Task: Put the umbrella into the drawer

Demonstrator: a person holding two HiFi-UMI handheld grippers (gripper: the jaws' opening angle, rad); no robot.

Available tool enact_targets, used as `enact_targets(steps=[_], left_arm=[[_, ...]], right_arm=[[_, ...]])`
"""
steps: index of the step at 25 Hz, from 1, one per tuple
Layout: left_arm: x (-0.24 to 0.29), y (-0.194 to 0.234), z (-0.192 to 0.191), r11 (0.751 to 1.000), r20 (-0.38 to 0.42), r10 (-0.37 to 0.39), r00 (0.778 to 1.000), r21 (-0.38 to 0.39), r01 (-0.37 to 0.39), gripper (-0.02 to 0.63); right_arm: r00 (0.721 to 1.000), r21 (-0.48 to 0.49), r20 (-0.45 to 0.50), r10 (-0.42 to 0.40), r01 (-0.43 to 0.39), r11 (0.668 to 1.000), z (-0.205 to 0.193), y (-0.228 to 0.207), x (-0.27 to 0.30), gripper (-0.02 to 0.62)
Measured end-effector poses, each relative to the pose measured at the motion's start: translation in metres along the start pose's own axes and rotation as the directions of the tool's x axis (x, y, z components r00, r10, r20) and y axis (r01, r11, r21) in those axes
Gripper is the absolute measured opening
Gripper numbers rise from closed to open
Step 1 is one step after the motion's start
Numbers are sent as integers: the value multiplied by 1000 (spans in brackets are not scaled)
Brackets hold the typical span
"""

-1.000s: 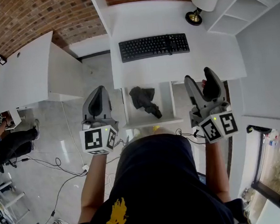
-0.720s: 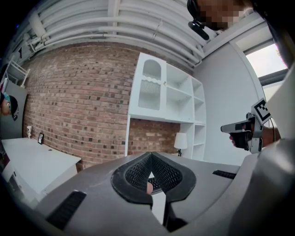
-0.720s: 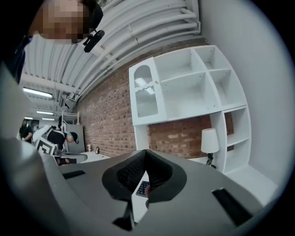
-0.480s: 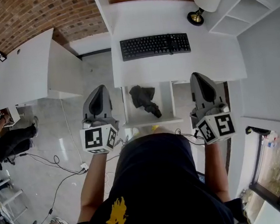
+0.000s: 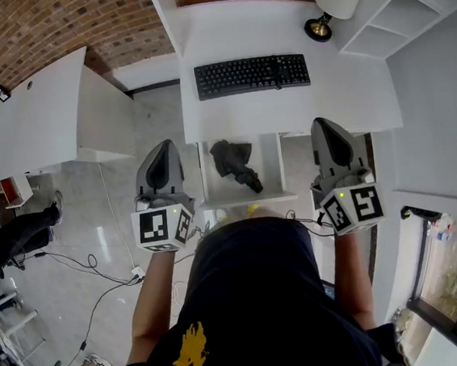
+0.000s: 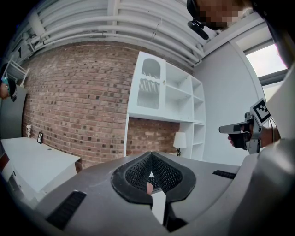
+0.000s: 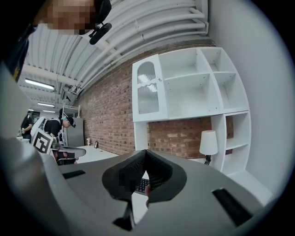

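**Already in the drawer: umbrella inside, both tools closed**

The drawer (image 5: 269, 164) stands pulled out from under the white tabletop (image 5: 286, 109), open to the head view. The umbrella (image 5: 234, 163) is the only thing in it. It lies slantwise, its bunched fabric toward the back left and its handle pointing to the front right corner. Bare white drawer floor shows on either side of it.

On the tabletop a black keyboard (image 5: 251, 75) lies square to the edge, and a lamp (image 5: 333, 0) with a white shade stands at the far right corner. A white shelf unit (image 5: 393, 14) lies beyond the lamp. A second tabletop (image 5: 35, 121) stands off to the left, and cables (image 5: 91, 270) trail across the floor.

The left tool (image 5: 160, 147) hangs left of the drawer and the right tool (image 5: 324, 122) right of it. Both are apart from the drawer. Each has its jaws pressed together with nothing between them. The person's dark shirt (image 5: 257, 297) fills the space just in front of the drawer.

The umbrella is folded, dark grey, crumpled at the canopy, with a short black handle.
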State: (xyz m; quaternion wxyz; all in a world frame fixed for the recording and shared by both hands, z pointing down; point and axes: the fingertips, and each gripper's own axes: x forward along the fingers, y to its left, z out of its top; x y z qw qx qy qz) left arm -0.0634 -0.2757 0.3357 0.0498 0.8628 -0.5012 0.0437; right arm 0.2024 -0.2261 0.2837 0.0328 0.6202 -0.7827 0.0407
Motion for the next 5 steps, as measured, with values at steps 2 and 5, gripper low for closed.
enact_targets(steps=[2, 5], left_arm=[[0, -1, -1, 1000, -1, 0, 1000, -2, 0, 17], [1, -2, -1, 1000, -1, -2, 1000, -2, 2, 17]], right_arm=[[1000, -1, -7, -2, 2, 1000, -2, -2, 0, -2], [1000, 1, -11, -3, 3, 1000, -2, -4, 0, -2]])
